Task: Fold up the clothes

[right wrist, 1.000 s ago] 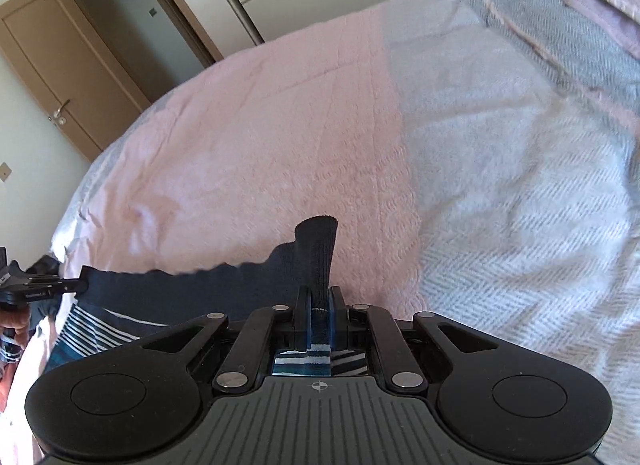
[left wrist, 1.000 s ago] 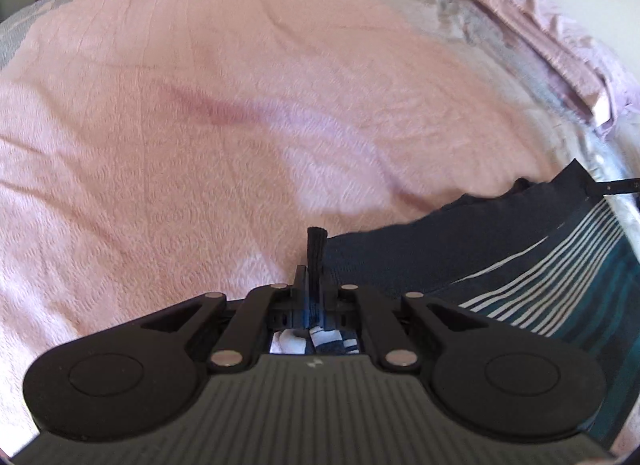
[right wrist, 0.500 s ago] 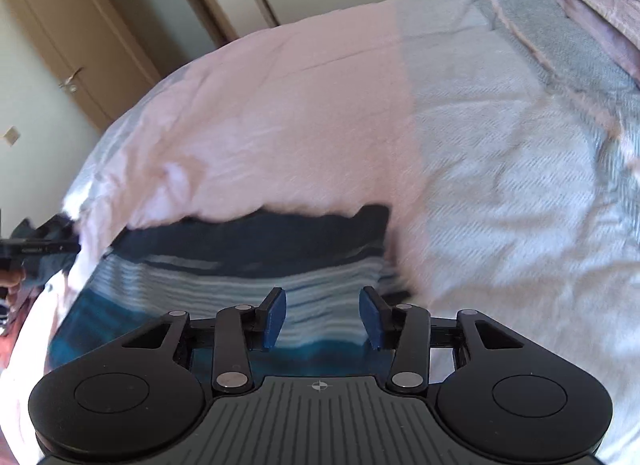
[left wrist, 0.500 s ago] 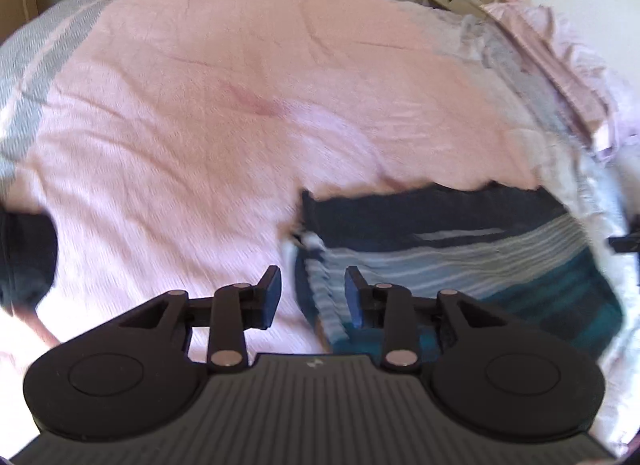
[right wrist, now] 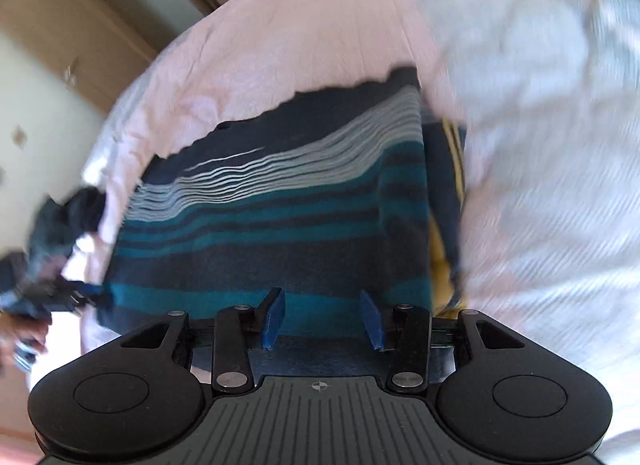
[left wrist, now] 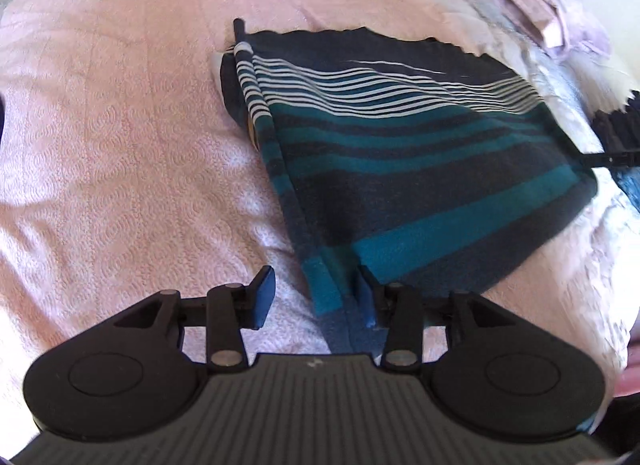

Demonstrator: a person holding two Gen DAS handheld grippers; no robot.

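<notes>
Right now your left gripper [left wrist: 314, 299] has its jaws spread wide with nothing between the pads, hovering over the near left corner of the striped garment [left wrist: 408, 153]; the folded side edge of the cloth runs up between the fingers. Your right gripper [right wrist: 322, 319] likewise stands with jaws apart and grips nothing, poised over the garment's near edge toward its right side. The garment [right wrist: 280, 217] lies flat on the pink bedspread [left wrist: 120, 137], folded into a broad rectangle, its long axis running left to right across both views, teal bands nearest you, thin white stripes beyond, plain navy at the far edge. Something yellow [right wrist: 440, 261] peeks from under the right fold. Farther off, a wooden door [right wrist: 80, 37] shows, blurred.
</notes>
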